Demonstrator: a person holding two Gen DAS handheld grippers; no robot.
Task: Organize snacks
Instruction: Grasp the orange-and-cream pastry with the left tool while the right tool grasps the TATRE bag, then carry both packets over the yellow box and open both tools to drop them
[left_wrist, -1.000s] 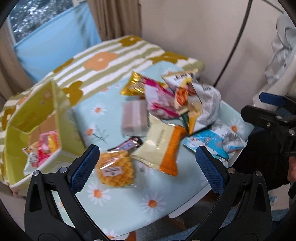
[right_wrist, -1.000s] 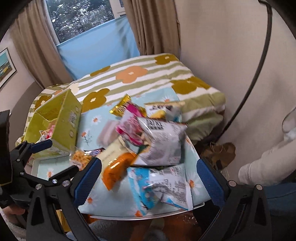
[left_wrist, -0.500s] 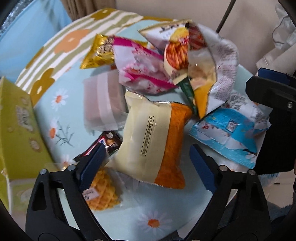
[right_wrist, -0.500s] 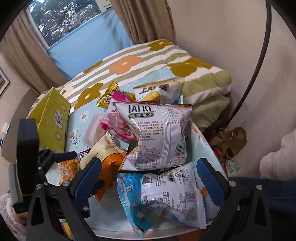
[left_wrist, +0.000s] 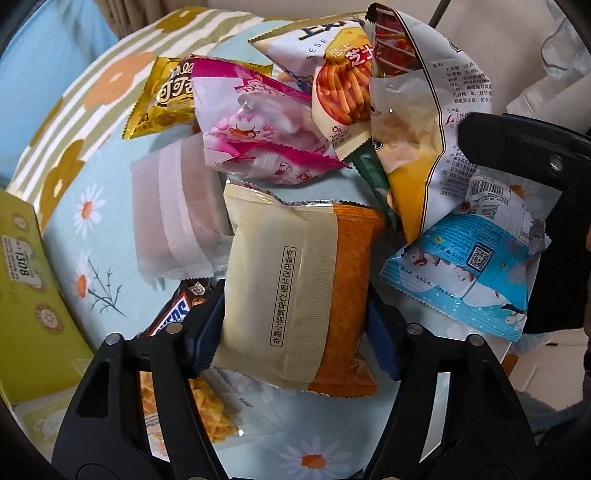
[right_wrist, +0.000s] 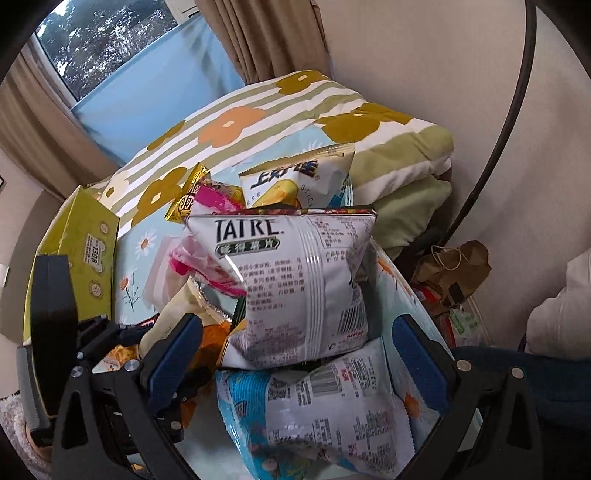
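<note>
My left gripper points steeply down; its jaws have just been closing and now press both sides of the cream-and-orange packet. My right gripper tilts down, jaws wide, straddling the blue-white bag.

The white chip bag reads "TAIRE", the yellow-green box "1308", the chocolate bar "SNICKERS".

A cream-and-orange packet, a pink wrapper and a yellow-green box are seen on daisy-printed pale-blue cloth.
</note>
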